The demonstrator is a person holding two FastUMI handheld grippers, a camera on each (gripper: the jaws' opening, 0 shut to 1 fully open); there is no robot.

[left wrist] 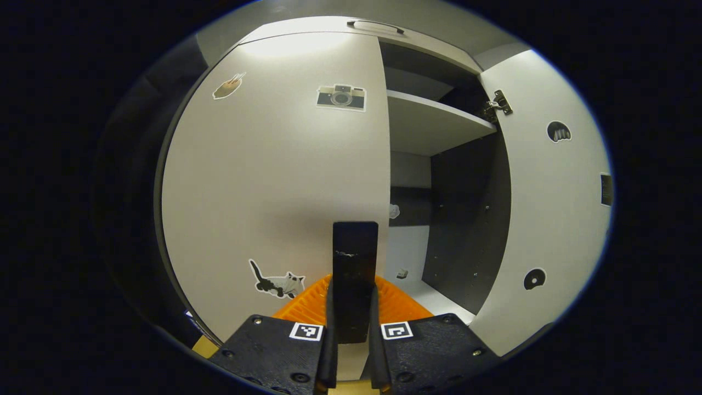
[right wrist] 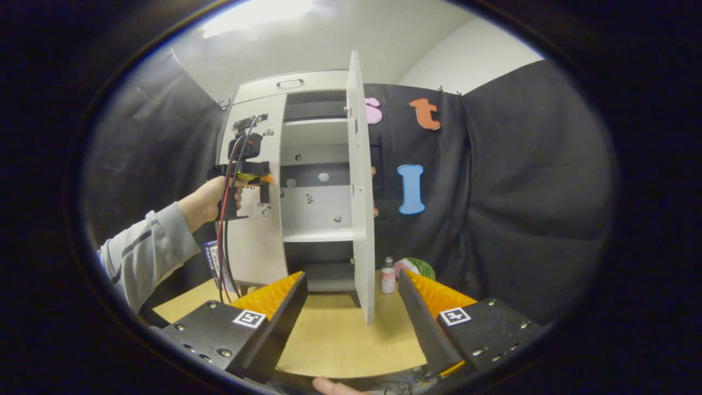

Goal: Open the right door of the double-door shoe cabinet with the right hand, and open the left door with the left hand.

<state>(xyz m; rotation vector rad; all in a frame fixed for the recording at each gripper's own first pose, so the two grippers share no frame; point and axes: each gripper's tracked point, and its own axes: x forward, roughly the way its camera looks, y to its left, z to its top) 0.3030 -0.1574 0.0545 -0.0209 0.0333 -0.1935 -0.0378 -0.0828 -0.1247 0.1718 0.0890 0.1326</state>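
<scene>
In the left gripper view, the left door (left wrist: 274,181) of the shoe cabinet (left wrist: 428,126) stands flat and closed across most of my sight, with stickers on its face: a brown one at the upper left, a camera (left wrist: 340,97) near the top, a cat (left wrist: 277,283) low down. My left gripper (left wrist: 355,285) is clenched on a dark upright handle (left wrist: 355,274) at the door's right edge, both fingers pressed against its sides. Just right of the handle the cabinet lies open: a pale shelf (left wrist: 433,123) up high, a dark inner wall below it, some small bits on the back panel that I cannot make out. Further right the right door (left wrist: 554,219) is swung wide, its inner face toward me, a metal hinge (left wrist: 498,104) near its top corner.

In the right gripper view, my sleeve (right wrist: 145,249) and left hand (right wrist: 211,200) reach in from the left, holding the left gripper (right wrist: 253,170) up against the closed left door (right wrist: 255,219). The cabinet (right wrist: 315,181) stands on a wooden table (right wrist: 340,334). The right door (right wrist: 362,186) juts out edge-on toward me, well open. Beyond it, near the wall, stand a small bottle (right wrist: 388,276) and a round green thing (right wrist: 417,267). My right gripper (right wrist: 351,307) is released, fingers spread wide apart, grasping nothing, with the door's lower edge between them but farther off.
</scene>
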